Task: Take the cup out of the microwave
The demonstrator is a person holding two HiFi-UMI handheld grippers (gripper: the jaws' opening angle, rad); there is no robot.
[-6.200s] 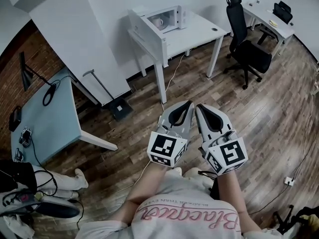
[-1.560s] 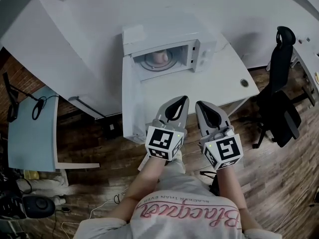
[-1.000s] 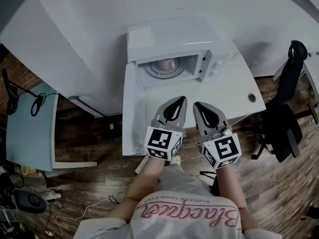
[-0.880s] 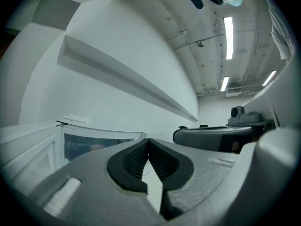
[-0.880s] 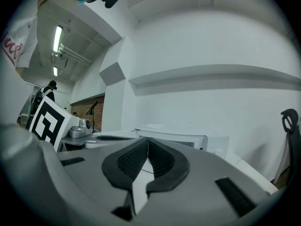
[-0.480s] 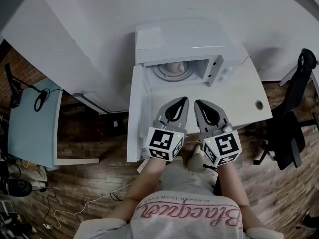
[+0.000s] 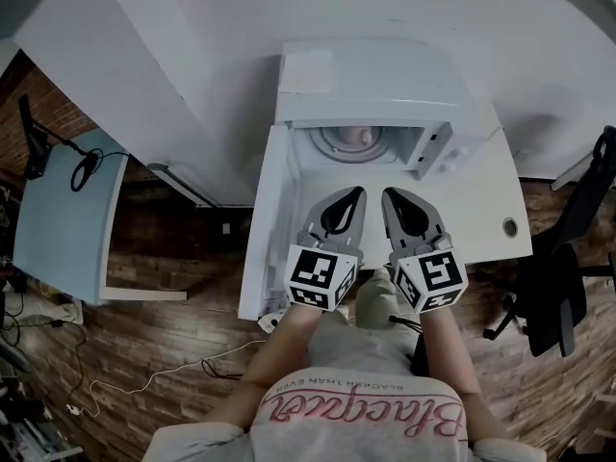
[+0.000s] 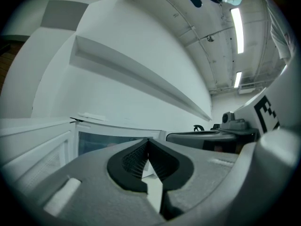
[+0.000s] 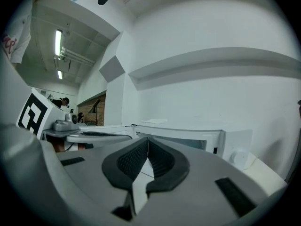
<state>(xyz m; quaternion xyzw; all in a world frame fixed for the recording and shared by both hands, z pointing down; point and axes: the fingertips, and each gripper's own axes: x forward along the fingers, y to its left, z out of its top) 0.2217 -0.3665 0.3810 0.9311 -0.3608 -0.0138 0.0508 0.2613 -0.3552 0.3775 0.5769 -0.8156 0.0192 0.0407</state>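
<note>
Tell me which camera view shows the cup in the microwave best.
The head view. It looks down into the open microwave, where the pinkish cup is plainly visible. The left gripper view and the right gripper view show only the microwave's front from low down; the cup cannot be made out in either.

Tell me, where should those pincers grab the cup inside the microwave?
Probably across its round body, coming straight in through the open front: the cup sits on the turntable under the microwave's roof, door swung left. Any handle is hidden.
</note>
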